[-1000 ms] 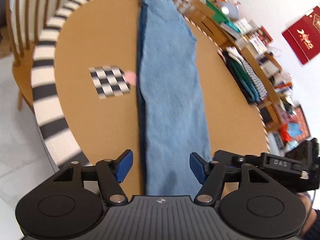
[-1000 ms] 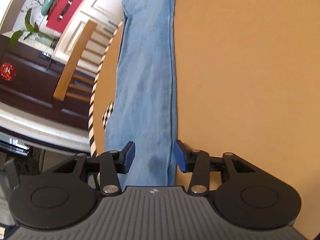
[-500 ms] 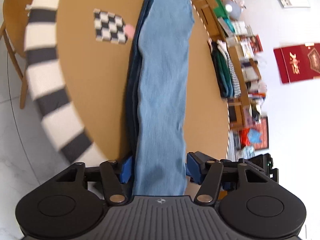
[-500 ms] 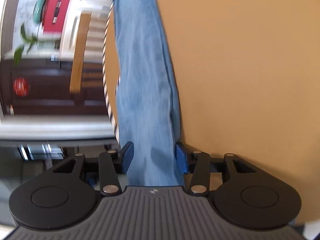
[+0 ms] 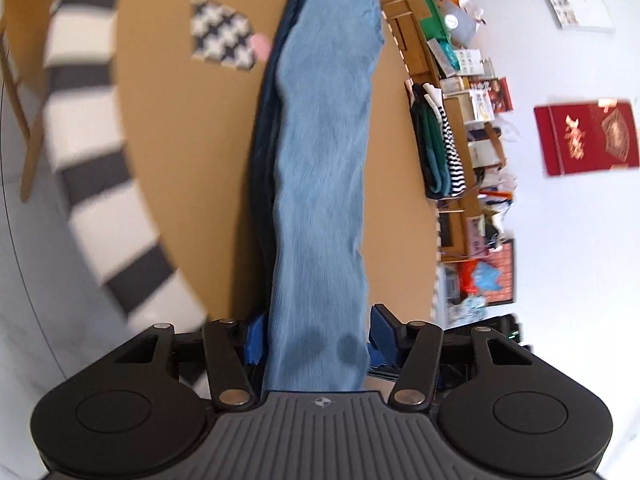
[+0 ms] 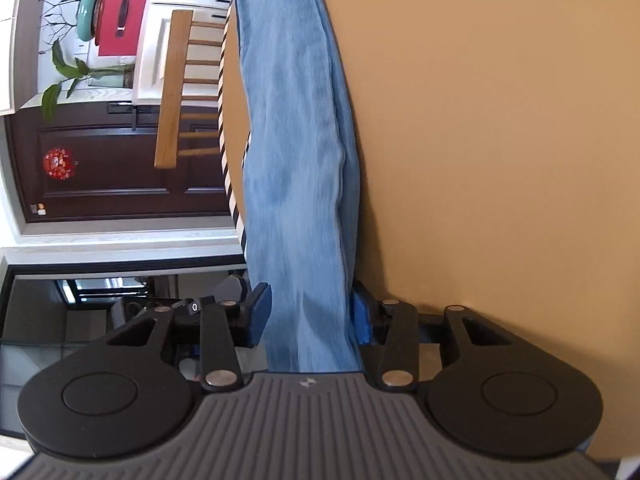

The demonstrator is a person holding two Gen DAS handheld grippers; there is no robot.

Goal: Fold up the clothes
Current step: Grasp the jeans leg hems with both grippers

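Light-blue jeans point(image 5: 320, 160) lie folded lengthwise in a long strip across the round brown table point(image 5: 180, 120). The near end of the strip runs between the jaws of my left gripper point(image 5: 316, 340); a thin gap shows at its right pad point(image 5: 382, 340), so it is open. In the right wrist view the same jeans point(image 6: 292, 140) run between the jaws of my right gripper point(image 6: 310, 316). These stand open and are closing in on the cloth at the table point(image 6: 480, 120) edge. Both views are rolled far sideways.
A black-and-white checkered marker point(image 5: 222, 38) with a pink tab lies left of the jeans. The table rim point(image 5: 92, 128) is striped black and white. A wooden chair point(image 6: 172, 92) stands beyond the edge. Cluttered shelves point(image 5: 452, 120) with folded clothes line the far wall.
Both grippers sank toward the near end of the jeans and rolled sideways. The cloth, which lay ahead of the fingers, now sits between both pairs of jaws. The left jaws have narrowed.
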